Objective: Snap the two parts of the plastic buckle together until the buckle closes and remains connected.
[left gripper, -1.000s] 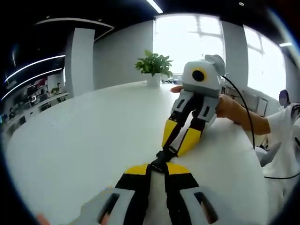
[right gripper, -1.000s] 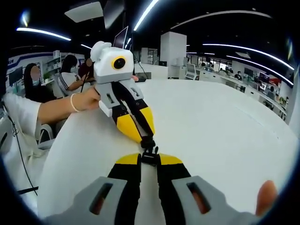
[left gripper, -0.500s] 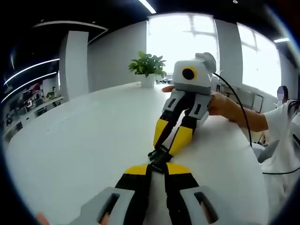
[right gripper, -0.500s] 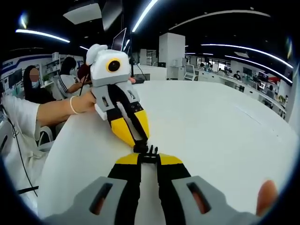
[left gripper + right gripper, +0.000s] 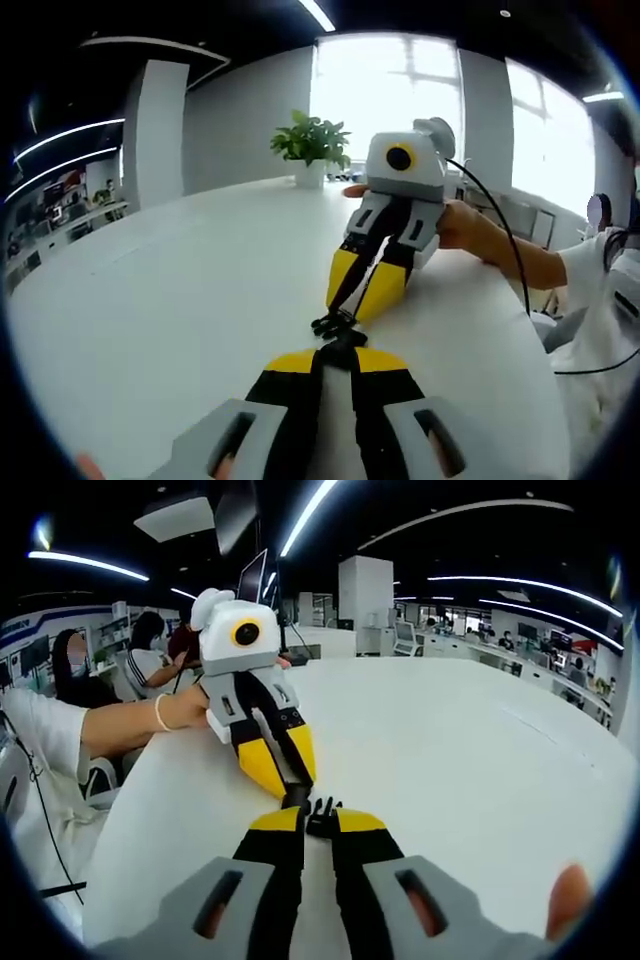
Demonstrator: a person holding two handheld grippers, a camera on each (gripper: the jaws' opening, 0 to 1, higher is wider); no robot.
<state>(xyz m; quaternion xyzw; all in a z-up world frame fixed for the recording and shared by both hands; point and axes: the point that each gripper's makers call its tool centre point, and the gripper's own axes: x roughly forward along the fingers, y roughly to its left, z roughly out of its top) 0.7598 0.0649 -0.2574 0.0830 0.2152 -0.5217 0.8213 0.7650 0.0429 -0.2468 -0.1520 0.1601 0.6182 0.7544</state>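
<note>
Both grippers are hovering low over the white counter (image 5: 150,330), nose to nose. The left gripper (image 5: 335,362) is pinching one black buckle half (image 5: 345,345) between its yellow-tipped fingers (image 5: 290,365), which are closed down nearly flat on it. The right gripper (image 5: 362,292) is coming in from the far side with the other buckle half (image 5: 333,323) clamped the same way, fingers drawn almost together. In the right gripper view, the pronged piece (image 5: 320,815) is poking out just past that gripper's fingertips, right beside the left gripper (image 5: 283,780) and touching or very nearly touching the part it holds; I cannot tell whether any prong is inside the socket yet. The halves are looking a little skewed to each other rather than dead in line, and that is the danger I'm judging here: pushing now could be jamming the prongs against the socket's rim instead of sliding them in. With so little plastic in each pinch, a hard shove could also be twisting a half sideways or popping it out onto the counter. A soft push might be leaving it seated but not clicked, so it falls apart on release.
</note>
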